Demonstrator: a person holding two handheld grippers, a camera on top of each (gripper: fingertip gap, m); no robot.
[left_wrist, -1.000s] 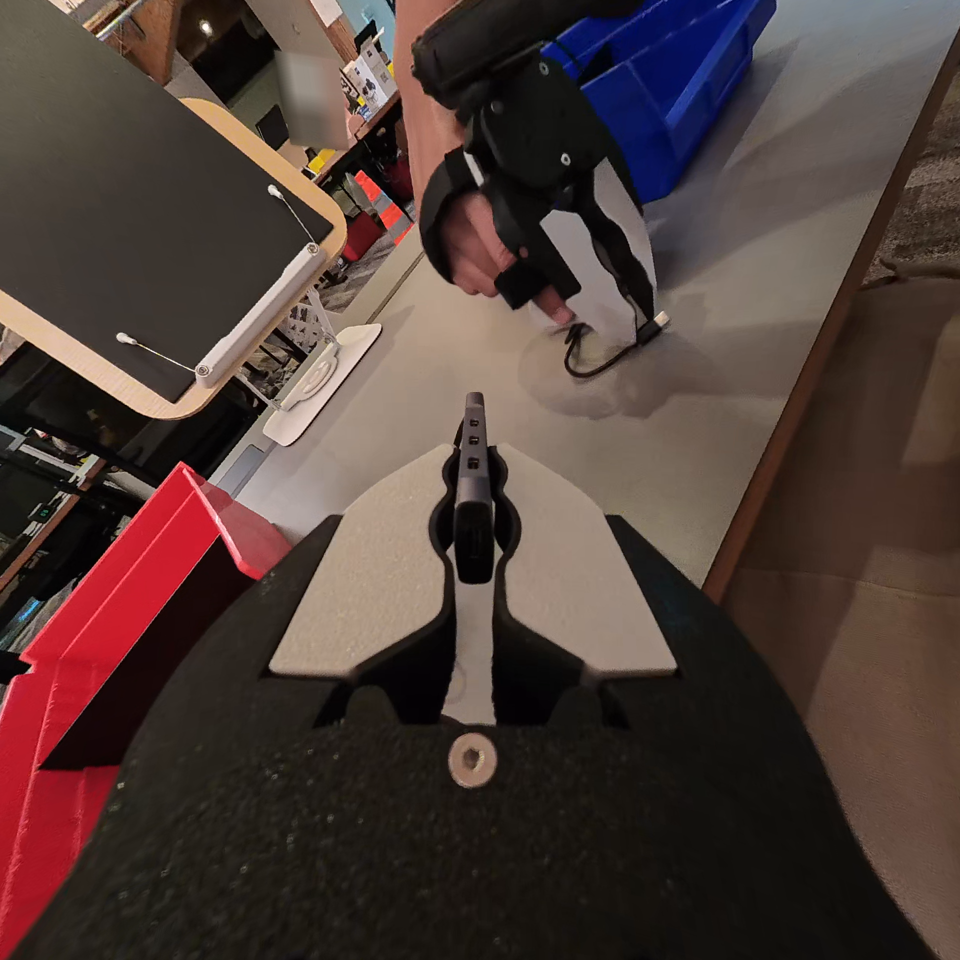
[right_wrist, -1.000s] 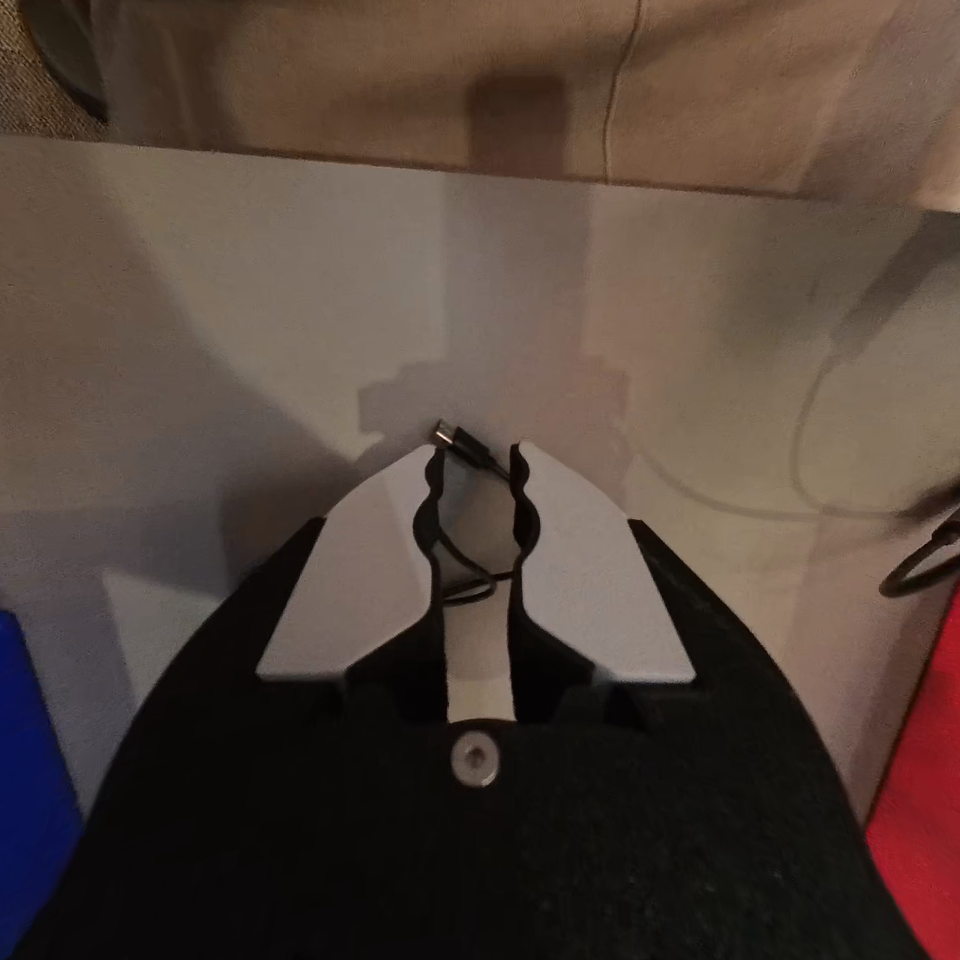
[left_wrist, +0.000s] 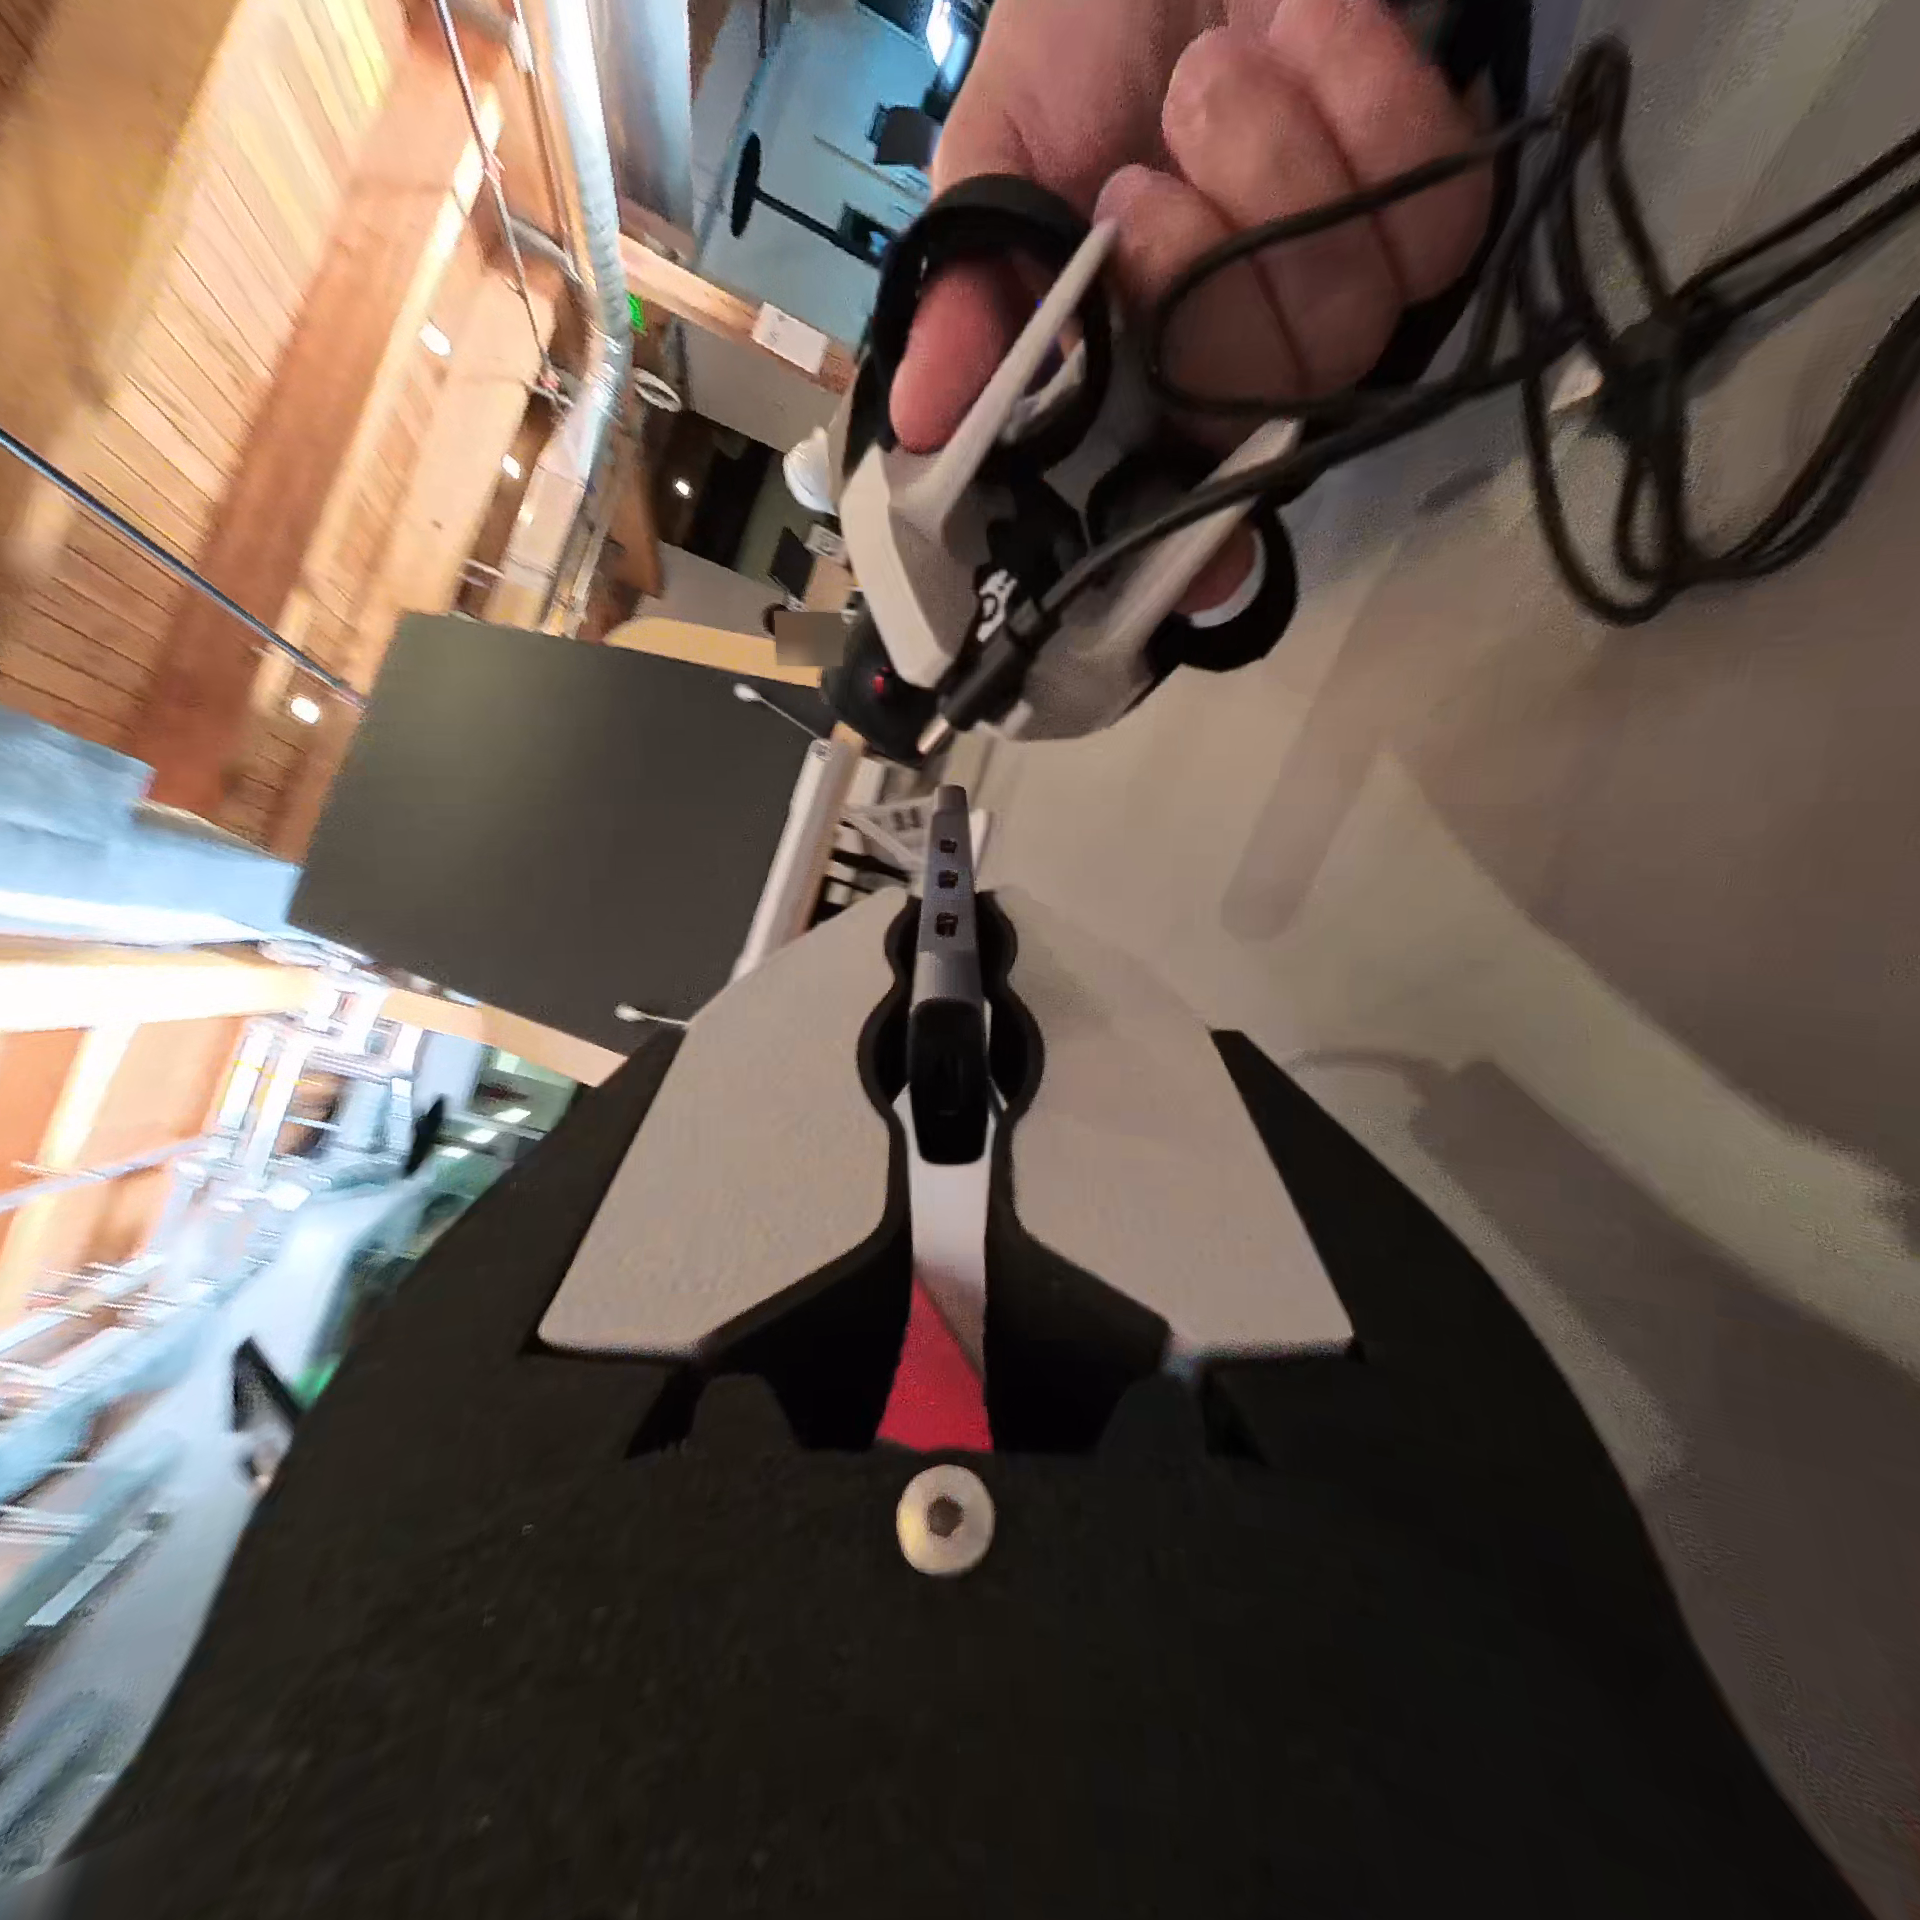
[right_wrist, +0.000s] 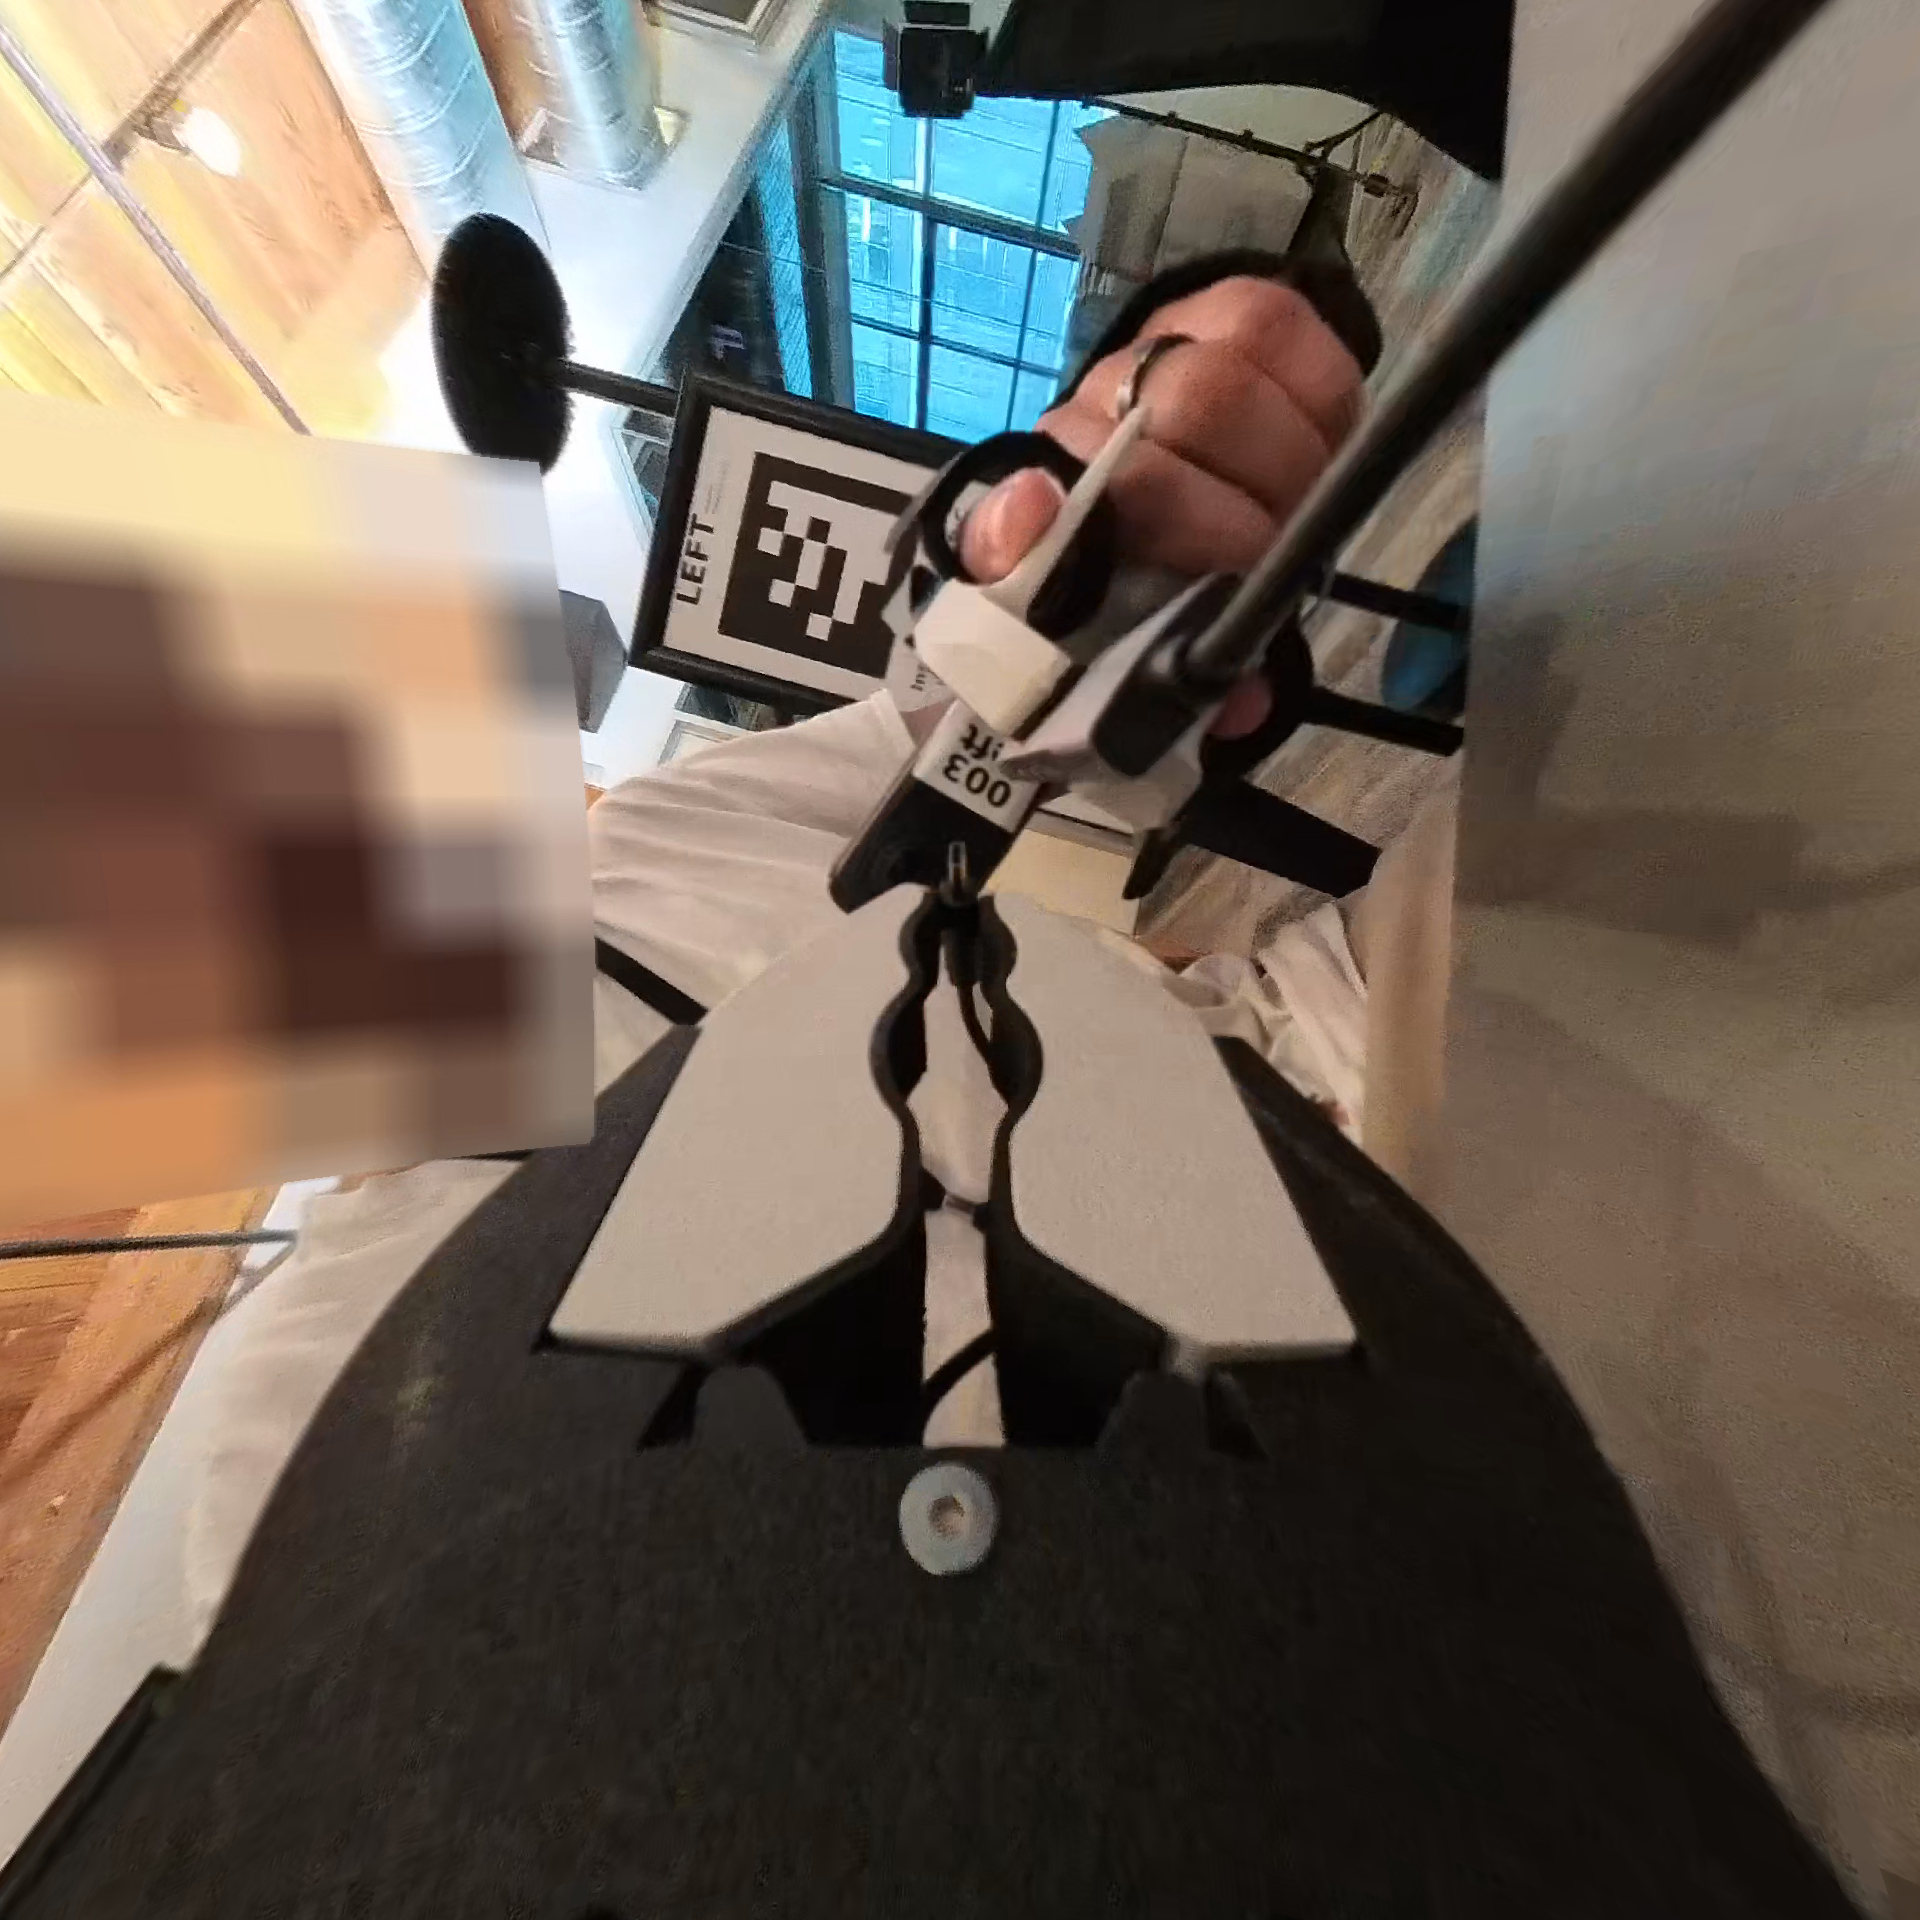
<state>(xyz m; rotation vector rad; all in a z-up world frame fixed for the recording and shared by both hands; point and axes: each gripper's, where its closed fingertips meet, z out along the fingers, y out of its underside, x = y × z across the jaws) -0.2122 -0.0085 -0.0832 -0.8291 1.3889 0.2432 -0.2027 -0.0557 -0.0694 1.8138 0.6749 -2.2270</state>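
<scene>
Both views are tipped sideways, so the grey tabletop (left_wrist: 1558, 987) is seen running up the 3 o'clock side.

The left tool (left_wrist: 945, 925) is pressed together on a slim grey hub (left_wrist: 948, 862). It's gripped by the dark tail end, probably so the edge with the little ports is left sticking out uncovered at 12 o'clock.

The right tool (right_wrist: 951, 920) is clamped shut on a plug (right_wrist: 954, 873). It's pinched right behind the head, seemingly so the metal tip is left poking past the fingertips. The black cable (left_wrist: 1558, 312) is looped back loosely towards 2 o'clock, over the hand (left_wrist: 1195, 208).

In the left wrist view the plug tip is found at 12 o'clock from the hub's end. It's just beside the hub, not touching, and pointed back at it nearly nose to nose.
</scene>
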